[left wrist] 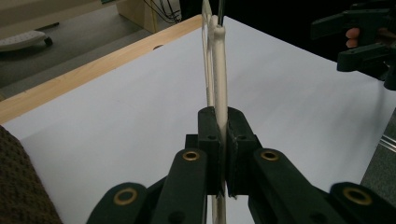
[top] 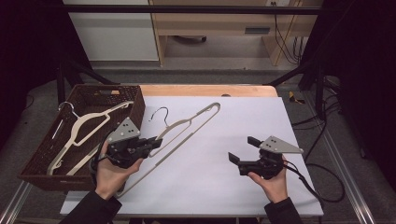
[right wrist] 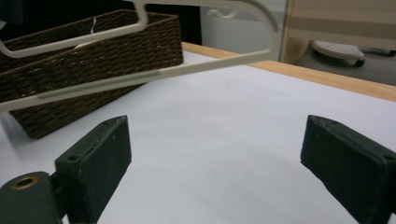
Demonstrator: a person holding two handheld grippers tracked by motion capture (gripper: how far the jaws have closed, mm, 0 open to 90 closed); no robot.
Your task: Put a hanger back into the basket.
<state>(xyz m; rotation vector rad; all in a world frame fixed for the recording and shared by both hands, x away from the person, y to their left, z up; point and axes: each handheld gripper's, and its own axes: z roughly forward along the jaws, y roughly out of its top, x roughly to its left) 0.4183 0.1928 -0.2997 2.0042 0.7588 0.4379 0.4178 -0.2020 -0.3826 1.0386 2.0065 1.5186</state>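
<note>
Cream plastic hanger [top: 187, 128], unlabelled, clamped in left gripper [top: 152, 143] fingers.

Overhead light is brightening the white sheet [top: 219, 135]; surroundings are staying dark. Jaws near the lens are blurring, esp. in gripper views.

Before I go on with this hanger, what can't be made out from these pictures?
- Held hanger: in the high view the left tool covers the grip point; in the left gripper view its hook is cut off by the top edge.
- Hanger in the basket: its lower end is hidden behind the basket wall.
- Right tool: open, nothing between the jaws.
</note>
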